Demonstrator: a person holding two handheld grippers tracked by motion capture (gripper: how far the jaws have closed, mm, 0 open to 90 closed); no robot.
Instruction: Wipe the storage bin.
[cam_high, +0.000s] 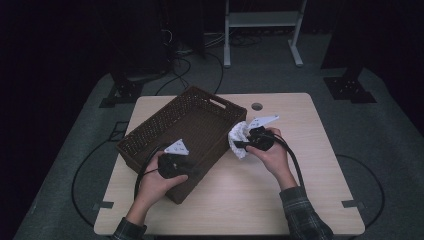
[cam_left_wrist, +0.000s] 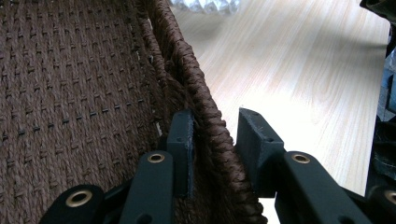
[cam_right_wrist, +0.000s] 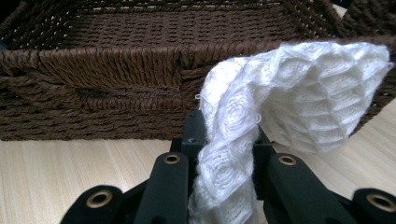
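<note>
In the high view, two forearms in plaid sleeves came in from the bottom edge. At lower left of centre the left gripper (cam_high: 172, 162) sat at the near corner of a brown woven basket (cam_high: 150, 132). At right of centre the right gripper (cam_high: 245, 145) held a white cloth (cam_high: 239, 136) just beside the basket's right-hand wall, above the pale wooden table (cam_high: 280, 200).

In the left gripper view, the left gripper (cam_left_wrist: 215, 140) straddled the basket rim (cam_left_wrist: 205, 107). One jaw stood inside the basket against the woven wall and the other outside over the table (cam_left_wrist: 299, 70). The inner pad pressed the weave. A thin gap seemed to show at the outer pad, so the jaws were closed around the rim, more or less clamped on it. The basket's woven floor filled the left of that frame, and a scrap of the white cloth (cam_left_wrist: 205, 5) showed at the top edge.

In the right gripper view, the right gripper (cam_right_wrist: 224, 140) had its jaws clamped on the white cloth (cam_right_wrist: 299, 98). The honeycomb-textured cloth rose between the pads and flopped toward the upper right. Behind it, the basket's side wall (cam_right_wrist: 93, 93) ran across the frame, with its floor beyond.

Farther off in the high view, a round hole (cam_high: 257, 106) sat near the table's far edge. Past it stood a white metal frame (cam_high: 262, 30) on the dark floor.
</note>
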